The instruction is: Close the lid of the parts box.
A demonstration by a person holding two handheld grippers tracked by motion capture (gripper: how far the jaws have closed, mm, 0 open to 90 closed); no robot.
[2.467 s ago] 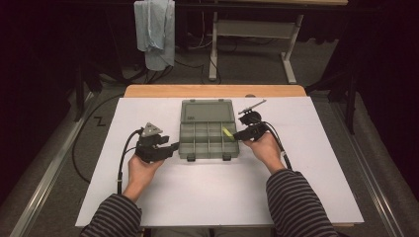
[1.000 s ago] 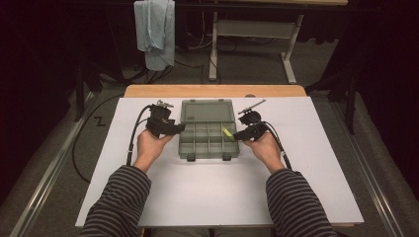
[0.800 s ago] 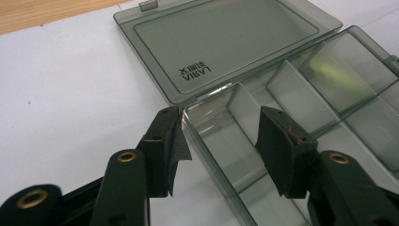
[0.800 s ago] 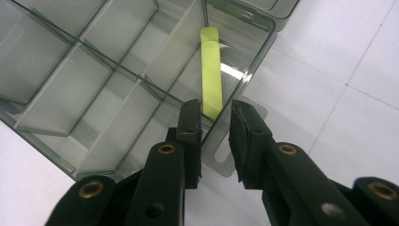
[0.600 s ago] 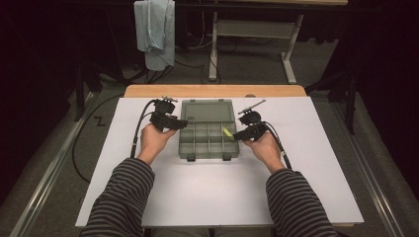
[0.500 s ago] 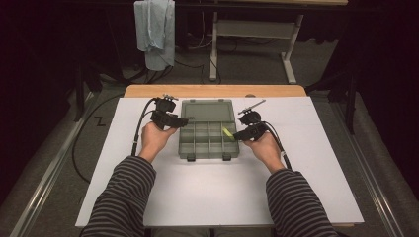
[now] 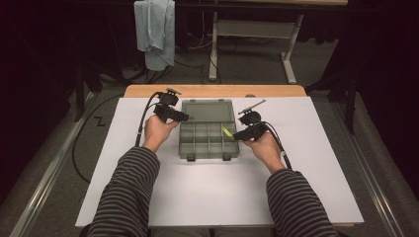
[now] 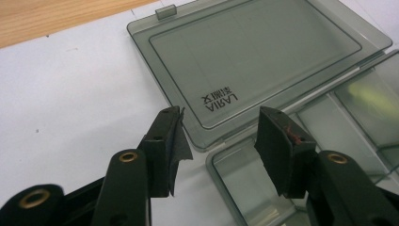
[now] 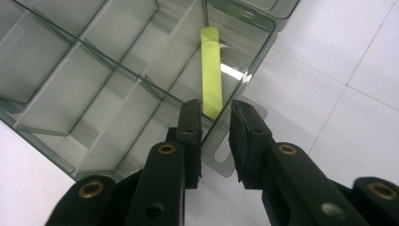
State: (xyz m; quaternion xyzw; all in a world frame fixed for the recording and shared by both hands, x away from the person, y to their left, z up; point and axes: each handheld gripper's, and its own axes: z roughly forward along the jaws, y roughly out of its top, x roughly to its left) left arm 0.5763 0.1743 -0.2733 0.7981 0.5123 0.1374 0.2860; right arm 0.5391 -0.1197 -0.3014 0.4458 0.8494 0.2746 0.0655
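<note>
At the middle of the white bench (image 7: 217, 197), a smoky translucent organiser box (image 7: 208, 140) lay open, its lid (image 7: 206, 110) folded flat toward the far edge. Dividers split the box into small compartments; a yellow-green strip (image 7: 228, 132) stood tilted in the one at the box's right end. The right gripper view showed the strip (image 9: 211, 77) leaning against the clear end wall of the box (image 9: 89, 80), its lower end just ahead of the right claw (image 9: 215, 123), whose jaws stood narrowly apart at the box's rim. Whether the pads pressed the strip could not be told from that angle. The other compartments seen there held nothing visible.

From above, the right claw (image 7: 238, 134) sat at the box's right side, the person's hand behind it. The left claw (image 7: 183, 117) hovered at the lid's near left corner. The left gripper view supplied what the overhead angle could not: the lid (image 8: 256, 54) bore raised lettering and a small latch tab on its far edge, and the left claw (image 8: 220, 123) was released, its jaws spread on either side of the lid's corner with no pad touching it.

Striped sleeves (image 7: 126, 197) came in from the near edge. Beyond the bench, a pale blue cloth (image 7: 155, 29) hung over a dark stand.
</note>
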